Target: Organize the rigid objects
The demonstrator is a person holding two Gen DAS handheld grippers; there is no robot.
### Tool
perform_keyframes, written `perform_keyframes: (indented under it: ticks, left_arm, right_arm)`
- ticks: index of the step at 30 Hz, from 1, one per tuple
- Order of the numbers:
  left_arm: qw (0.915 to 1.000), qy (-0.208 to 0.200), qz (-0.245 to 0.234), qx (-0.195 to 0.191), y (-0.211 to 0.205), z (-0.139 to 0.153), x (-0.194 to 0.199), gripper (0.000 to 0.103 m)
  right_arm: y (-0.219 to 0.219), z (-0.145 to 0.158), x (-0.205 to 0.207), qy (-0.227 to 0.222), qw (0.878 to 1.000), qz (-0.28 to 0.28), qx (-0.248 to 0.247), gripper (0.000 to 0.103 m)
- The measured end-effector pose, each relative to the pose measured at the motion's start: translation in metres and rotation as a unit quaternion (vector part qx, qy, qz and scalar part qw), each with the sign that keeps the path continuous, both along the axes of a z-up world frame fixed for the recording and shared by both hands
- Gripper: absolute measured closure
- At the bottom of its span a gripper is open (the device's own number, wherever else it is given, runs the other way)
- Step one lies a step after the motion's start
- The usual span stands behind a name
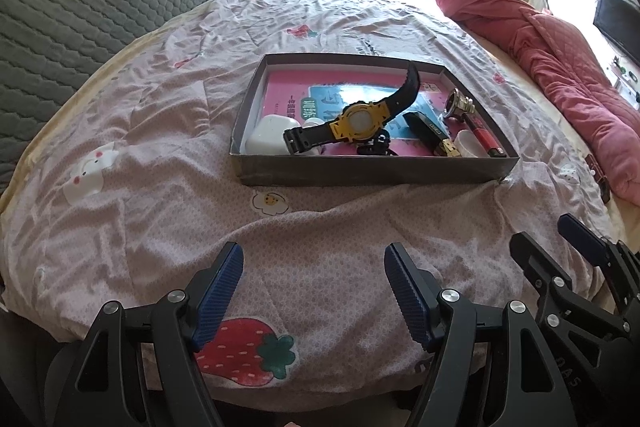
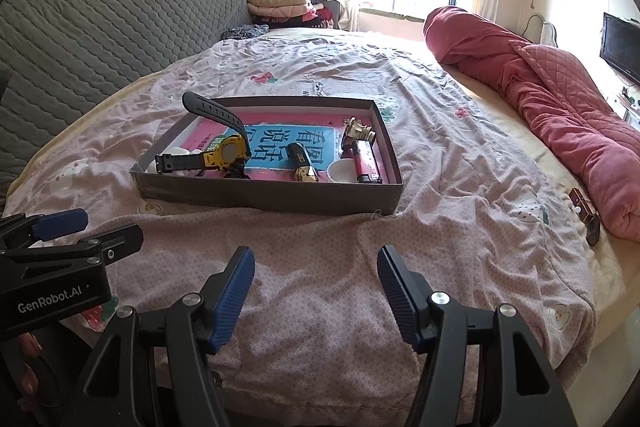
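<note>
A shallow dark box point(image 1: 372, 171) point(image 2: 260, 197) lies on the bed ahead of both grippers, with a pink and blue book point(image 2: 312, 139) on its floor. Inside lie a yellow and black watch point(image 1: 360, 123) point(image 2: 224, 151), a white earbud case point(image 1: 266, 135), a black and gold item point(image 1: 430, 135) point(image 2: 302, 163), a small white cup point(image 1: 470, 143) point(image 2: 342, 171), a red lighter point(image 1: 484, 139) point(image 2: 366, 163) and a gold metal piece point(image 1: 460, 105) point(image 2: 360, 131). My left gripper point(image 1: 313, 259) point(image 2: 96, 227) and right gripper point(image 2: 315, 259) point(image 1: 554, 237) hover side by side over the sheet, short of the box, both open and holding nothing.
The bed has a wrinkled pink printed sheet point(image 1: 160, 147). A rolled red quilt point(image 1: 540, 43) point(image 2: 560, 107) runs along the right side, with a small brown box point(image 2: 584, 211) beside it. A grey quilted headboard point(image 2: 100, 27) stands at the left; folded clothes point(image 2: 280, 5) are stacked at the far end.
</note>
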State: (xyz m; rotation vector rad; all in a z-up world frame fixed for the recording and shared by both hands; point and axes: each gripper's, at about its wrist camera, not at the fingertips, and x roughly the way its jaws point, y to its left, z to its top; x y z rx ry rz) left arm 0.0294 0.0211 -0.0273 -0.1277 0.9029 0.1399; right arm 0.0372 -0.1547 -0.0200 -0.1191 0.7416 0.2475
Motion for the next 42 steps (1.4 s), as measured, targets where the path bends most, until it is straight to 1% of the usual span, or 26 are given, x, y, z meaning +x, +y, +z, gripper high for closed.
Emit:
perform_keyframes:
  ticks: [15,22,28,42]
  left_arm:
    - [1.0000,0.004,0.004,0.005,-0.0002,-0.0022,0.0009,0.028]
    - [1.0000,0.005,0.002,0.004,0.0000,-0.0025,0.0004,0.028]
    - [0.9999,0.010,-0.001,-0.004,0.0006,-0.0029,0.0002,0.028]
    - [1.0000,0.008,-0.004,0.000,-0.0014,-0.0020,0.0004,0.028]
  right_arm:
    - [-0.0029,0.0010,0.0002,-0.001,1.000,-0.002,0.002,0.040]
    - [-0.0025,0.0010,0.0006,-0.002,1.000,-0.002,0.003,0.040]
    - [-0.0030,0.0012,0.0005,-0.003,1.000,-0.002,0.003,0.040]
    - [-0.0021,0.0002,0.0007,0.001,1.000,0.000,0.003,0.040]
